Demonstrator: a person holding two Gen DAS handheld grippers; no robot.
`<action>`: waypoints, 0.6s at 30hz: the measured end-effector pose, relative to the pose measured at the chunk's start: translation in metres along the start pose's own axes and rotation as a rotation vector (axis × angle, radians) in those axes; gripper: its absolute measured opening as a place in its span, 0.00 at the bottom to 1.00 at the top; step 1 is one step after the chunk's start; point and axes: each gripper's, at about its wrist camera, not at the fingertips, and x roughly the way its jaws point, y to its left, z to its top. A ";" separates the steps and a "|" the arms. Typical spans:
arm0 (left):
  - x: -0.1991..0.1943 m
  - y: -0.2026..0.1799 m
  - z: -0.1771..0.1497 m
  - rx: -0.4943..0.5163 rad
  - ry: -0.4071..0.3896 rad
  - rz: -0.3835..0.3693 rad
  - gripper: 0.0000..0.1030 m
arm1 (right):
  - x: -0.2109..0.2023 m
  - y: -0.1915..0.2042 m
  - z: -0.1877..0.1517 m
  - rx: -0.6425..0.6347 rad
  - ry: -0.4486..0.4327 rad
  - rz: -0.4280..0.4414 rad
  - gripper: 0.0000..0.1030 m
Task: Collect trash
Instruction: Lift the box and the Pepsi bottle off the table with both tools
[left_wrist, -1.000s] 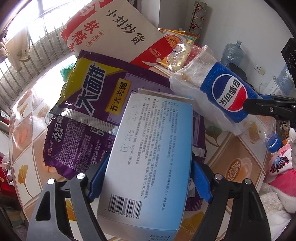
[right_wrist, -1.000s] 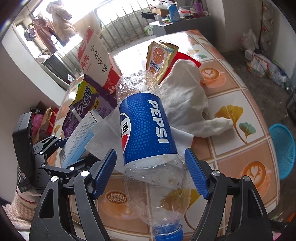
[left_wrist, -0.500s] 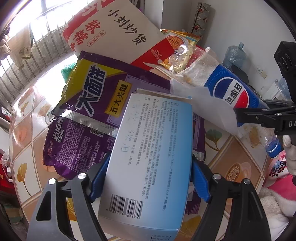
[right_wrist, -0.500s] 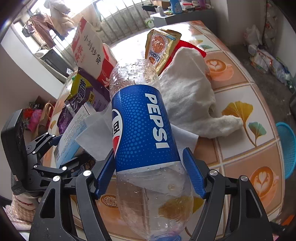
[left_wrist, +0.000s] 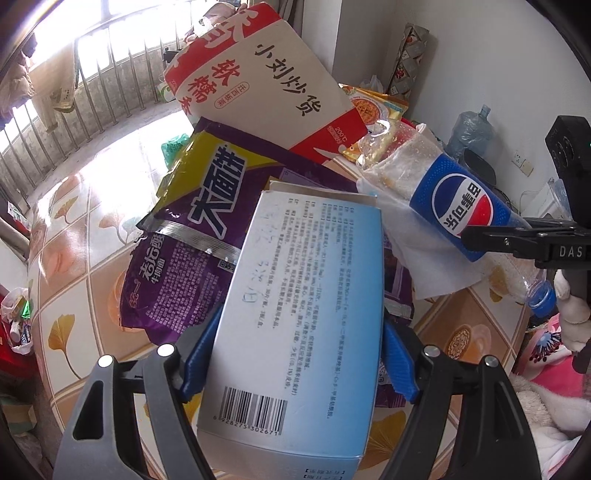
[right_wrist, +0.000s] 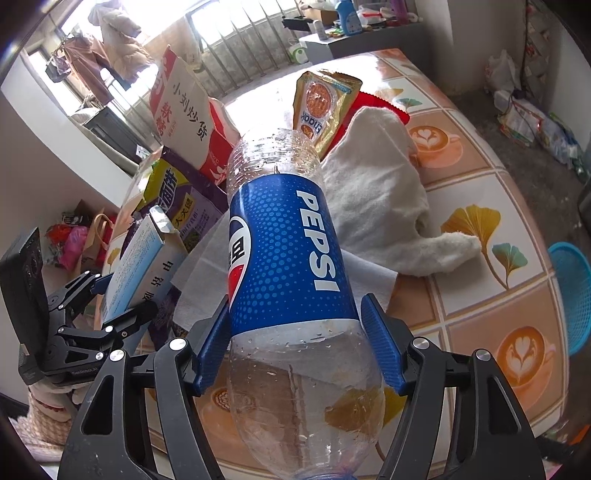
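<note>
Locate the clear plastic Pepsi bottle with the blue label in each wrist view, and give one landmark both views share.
Left wrist view: the clear plastic Pepsi bottle with the blue label lies at the right edge, slanting down towards its blue cap.
Right wrist view: the bottle fills the centre, between the blue pads.
Shared landmark: the red and cream paper snack bag with black Chinese lettering.

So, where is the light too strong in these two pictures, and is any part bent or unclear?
Left wrist view: the window is blown out, glare whitens the tiled table, and fisheye bends the railing; the box print stays sharp. Right wrist view: the window is overexposed, the table edge curves, and the Pepsi bottle looks swollen.
</note>
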 end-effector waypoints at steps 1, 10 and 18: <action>-0.004 0.003 0.000 -0.009 -0.007 -0.005 0.73 | -0.001 0.000 0.001 0.003 -0.004 0.003 0.63; -0.030 0.019 0.005 -0.061 -0.073 -0.057 0.73 | -0.006 0.001 -0.005 0.055 -0.041 0.032 0.63; -0.053 0.024 0.011 -0.076 -0.117 -0.082 0.73 | -0.017 0.005 -0.003 0.045 -0.100 0.083 0.63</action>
